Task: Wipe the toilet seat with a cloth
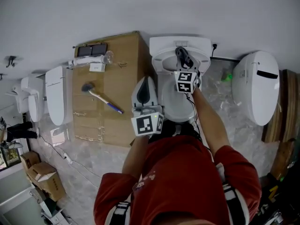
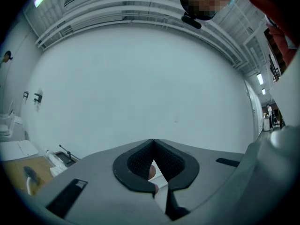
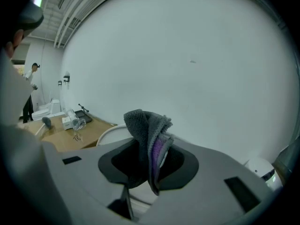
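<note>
The white toilet [image 1: 180, 46] stands against the wall at the top middle of the head view, its bowl and seat [image 1: 174, 108] below the tank. My right gripper [image 1: 186, 63] is over the back of the bowl, shut on a dark grey cloth [image 1: 181, 53]. In the right gripper view the cloth [image 3: 144, 125] sticks up from the right gripper [image 3: 151, 146] and shows a purple inner fold. My left gripper [image 1: 146, 82] is raised beside the toilet's left edge. Facing the bare wall, the left gripper [image 2: 153, 146] is shut, with nothing seen between its tips.
A brown box-like table [image 1: 123, 83] stands left of the toilet and bears a brush [image 1: 98, 96] and small bottles [image 1: 93, 60]. Other white toilets stand at the right [image 1: 257, 86] and the left [image 1: 55, 95]. Cardboard boxes [image 1: 44, 177] sit on the floor at the lower left.
</note>
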{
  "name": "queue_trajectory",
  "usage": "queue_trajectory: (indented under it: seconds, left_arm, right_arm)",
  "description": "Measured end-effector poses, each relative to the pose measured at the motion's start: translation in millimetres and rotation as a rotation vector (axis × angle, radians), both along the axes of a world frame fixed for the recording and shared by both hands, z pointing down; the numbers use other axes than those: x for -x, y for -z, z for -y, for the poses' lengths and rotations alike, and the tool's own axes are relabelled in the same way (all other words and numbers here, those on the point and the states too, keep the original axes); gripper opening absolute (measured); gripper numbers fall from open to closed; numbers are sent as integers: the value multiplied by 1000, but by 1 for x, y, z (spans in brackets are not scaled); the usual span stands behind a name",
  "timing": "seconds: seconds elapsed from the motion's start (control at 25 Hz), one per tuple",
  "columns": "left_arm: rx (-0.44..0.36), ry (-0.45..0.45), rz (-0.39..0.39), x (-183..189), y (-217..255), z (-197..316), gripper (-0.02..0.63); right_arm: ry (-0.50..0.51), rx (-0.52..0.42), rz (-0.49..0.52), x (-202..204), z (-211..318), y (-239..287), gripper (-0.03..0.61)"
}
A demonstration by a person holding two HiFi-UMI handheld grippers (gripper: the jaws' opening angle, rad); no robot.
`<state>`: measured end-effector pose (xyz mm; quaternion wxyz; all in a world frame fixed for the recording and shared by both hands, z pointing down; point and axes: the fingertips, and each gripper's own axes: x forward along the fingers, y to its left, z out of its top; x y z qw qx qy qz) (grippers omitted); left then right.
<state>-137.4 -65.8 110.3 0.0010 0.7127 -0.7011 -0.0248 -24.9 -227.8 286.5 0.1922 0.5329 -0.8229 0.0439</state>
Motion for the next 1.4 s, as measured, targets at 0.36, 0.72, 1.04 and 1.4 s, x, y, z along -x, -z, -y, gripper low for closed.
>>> queue_trajectory:
  seconds: [0.36, 0.72, 1.04, 1.4]
  left_arm:
    - [48, -60, -55, -19, -7, 4, 12]
    - [42, -125, -68, -39, -13, 25, 12]
    - [27, -166, -41, -51, -11, 27, 12]
    - [44, -182, -7, -53, -20, 28, 12]
  right_arm:
    - [-8, 53, 34, -16, -11, 13, 94]
    - [-54, -69, 143, -73, -61, 104, 94]
    - [-105, -238, 187, -110, -133, 175, 94]
    - [-155, -258, 208, -128, -151, 182, 94]
